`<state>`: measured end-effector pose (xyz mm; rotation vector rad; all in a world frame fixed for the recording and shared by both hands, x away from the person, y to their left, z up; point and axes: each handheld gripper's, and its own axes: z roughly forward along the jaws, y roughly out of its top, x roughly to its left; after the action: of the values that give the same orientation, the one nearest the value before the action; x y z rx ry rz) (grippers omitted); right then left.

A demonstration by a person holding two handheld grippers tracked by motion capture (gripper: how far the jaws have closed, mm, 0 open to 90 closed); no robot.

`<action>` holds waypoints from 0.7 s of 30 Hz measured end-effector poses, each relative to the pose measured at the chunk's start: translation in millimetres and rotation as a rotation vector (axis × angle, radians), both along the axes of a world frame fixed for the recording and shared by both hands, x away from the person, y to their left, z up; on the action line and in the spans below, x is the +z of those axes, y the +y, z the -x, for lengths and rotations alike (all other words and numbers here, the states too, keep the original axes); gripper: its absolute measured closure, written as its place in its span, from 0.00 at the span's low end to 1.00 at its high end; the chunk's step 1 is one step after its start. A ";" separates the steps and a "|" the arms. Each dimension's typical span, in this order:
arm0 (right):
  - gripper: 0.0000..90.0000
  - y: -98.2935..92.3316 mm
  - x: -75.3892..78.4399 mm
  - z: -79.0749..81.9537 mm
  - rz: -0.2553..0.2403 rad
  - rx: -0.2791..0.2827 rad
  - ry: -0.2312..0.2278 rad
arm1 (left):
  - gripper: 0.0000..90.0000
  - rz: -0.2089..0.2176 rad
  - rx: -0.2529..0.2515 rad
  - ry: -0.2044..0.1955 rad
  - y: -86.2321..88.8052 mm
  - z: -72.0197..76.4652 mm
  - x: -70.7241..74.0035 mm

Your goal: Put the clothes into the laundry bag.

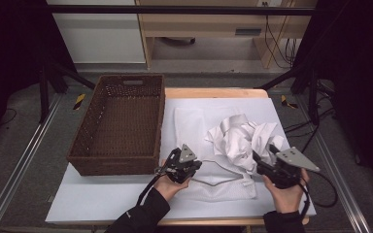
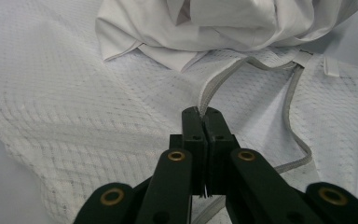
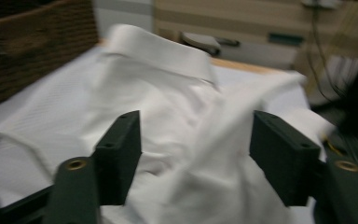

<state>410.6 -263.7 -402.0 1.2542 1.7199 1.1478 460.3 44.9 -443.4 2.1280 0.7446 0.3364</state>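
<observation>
Left claw (image 2: 204, 122) pinching the edge cord (image 2: 223, 81) of a mesh bag (image 2: 74, 102), flat on the worktop (image 1: 102, 199). Right claw (image 3: 196, 154) spread, nothing gripped, crumpled white shirt (image 3: 168, 93) between its jaws, beside a wicker basket (image 1: 119, 121).

on the table: one wicker basket (image 1: 119, 124), brown, with one handle slot showing in its far wall. one mesh bag (image 1: 189, 127) of white net, lying flat, with one grey zip edge (image 2: 223, 81) running along it. one crumpled white shirt (image 1: 243, 138), with one collar (image 3: 161, 49) standing up. one white sheet (image 1: 102, 196) covering the tabletop. two grippers, one left gripper (image 1: 180, 167) and one right gripper (image 1: 267, 165), each with two black jaws. two hands.
</observation>
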 end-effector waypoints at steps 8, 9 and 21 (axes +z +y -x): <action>0.46 -24.1 -33.1 -20.7 -0.042 -0.074 0.149 | 0.99 0.027 0.000 0.009 -0.8 -0.3 2.0; 0.59 -23.7 -36.3 -22.5 -0.035 -0.068 0.157 | 0.99 0.029 0.000 0.011 -0.6 -0.2 2.4; 0.95 -7.5 0.1 6.9 -0.059 0.236 -0.018 | 0.99 0.068 0.008 0.062 -8.3 -6.3 7.2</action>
<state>403.6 -271.2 -401.9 1.0927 1.8691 1.3503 466.6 36.6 -436.2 2.0797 0.7894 0.2473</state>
